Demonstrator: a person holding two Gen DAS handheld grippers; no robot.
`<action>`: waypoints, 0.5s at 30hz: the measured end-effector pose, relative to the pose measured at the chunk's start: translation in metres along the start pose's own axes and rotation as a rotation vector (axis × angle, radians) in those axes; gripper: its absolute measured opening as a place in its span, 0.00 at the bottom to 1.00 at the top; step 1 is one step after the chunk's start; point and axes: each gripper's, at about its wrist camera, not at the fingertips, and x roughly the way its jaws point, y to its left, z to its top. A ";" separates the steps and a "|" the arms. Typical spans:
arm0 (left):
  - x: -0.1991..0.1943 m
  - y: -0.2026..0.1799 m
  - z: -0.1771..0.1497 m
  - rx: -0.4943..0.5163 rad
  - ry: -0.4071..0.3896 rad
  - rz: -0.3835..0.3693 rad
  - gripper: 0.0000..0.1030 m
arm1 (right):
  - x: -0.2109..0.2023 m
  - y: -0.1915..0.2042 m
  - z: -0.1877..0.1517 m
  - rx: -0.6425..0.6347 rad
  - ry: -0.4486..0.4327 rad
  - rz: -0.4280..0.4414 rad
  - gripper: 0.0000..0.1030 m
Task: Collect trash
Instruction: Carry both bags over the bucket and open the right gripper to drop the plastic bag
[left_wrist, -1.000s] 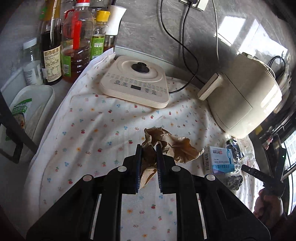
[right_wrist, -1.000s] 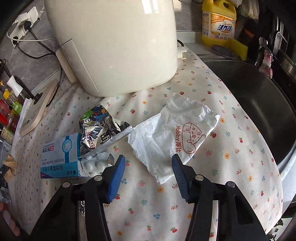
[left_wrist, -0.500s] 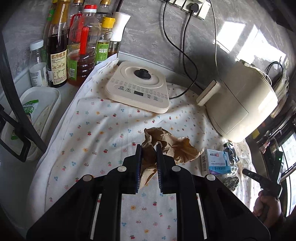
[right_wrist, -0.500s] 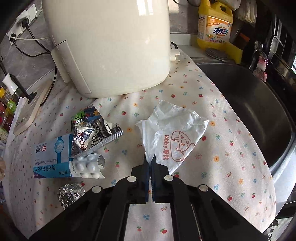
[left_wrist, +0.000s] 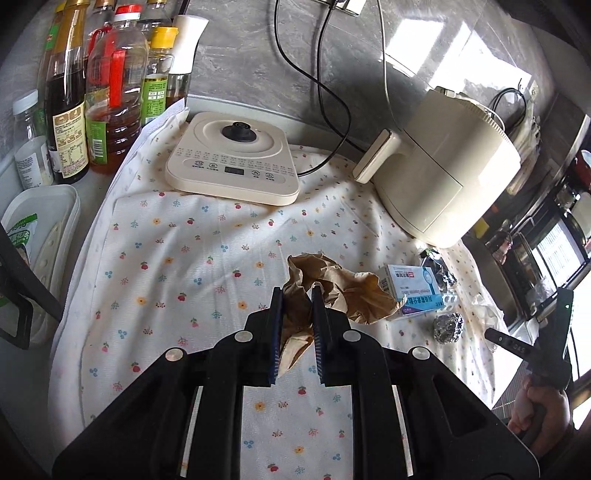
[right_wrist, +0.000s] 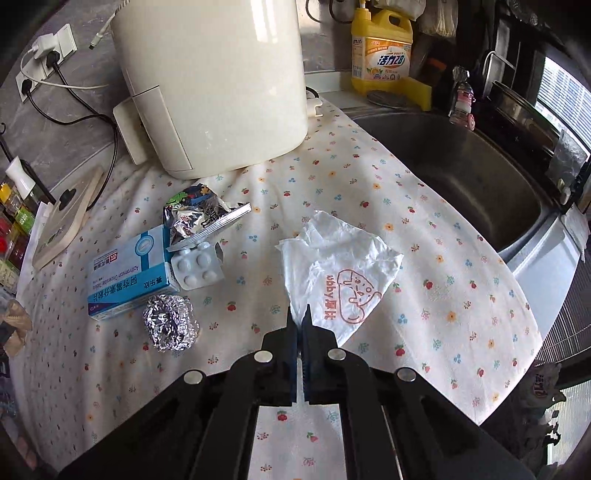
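My left gripper (left_wrist: 296, 295) is shut on a crumpled brown paper bag (left_wrist: 338, 286), which hangs just above the flowered cloth (left_wrist: 192, 266). My right gripper (right_wrist: 299, 317) is shut on the near corner of a white wrapper with a pink print (right_wrist: 340, 266), lifted a little off the cloth (right_wrist: 443, 295). On the cloth lie a blue medicine box (right_wrist: 127, 271), a blister pack of white pills (right_wrist: 197, 269), a silver snack bag (right_wrist: 199, 218) and a foil ball (right_wrist: 170, 325). The left view also catches the box (left_wrist: 413, 291) and the foil ball (left_wrist: 447, 326).
A cream air fryer (right_wrist: 210, 81) stands behind the trash, a flat cooker base (left_wrist: 232, 166) further left. Oil and sauce bottles (left_wrist: 110, 99) line the back left wall. A steel sink (right_wrist: 461, 173) lies to the right, with a yellow detergent jug (right_wrist: 382, 48) behind it.
My right gripper closed on the white wrapper's corner and pulled back and up with it. My left gripper kept its hold on the brown bag and tilted slightly.
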 end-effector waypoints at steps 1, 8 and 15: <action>-0.001 -0.003 0.000 0.008 -0.002 -0.007 0.15 | -0.003 -0.002 -0.003 0.003 -0.004 -0.002 0.03; 0.006 -0.030 -0.009 0.022 0.006 -0.066 0.15 | -0.025 -0.026 -0.014 0.025 -0.031 -0.016 0.03; 0.012 -0.103 -0.027 0.137 0.035 -0.147 0.15 | -0.070 -0.089 -0.045 0.093 -0.096 -0.036 0.03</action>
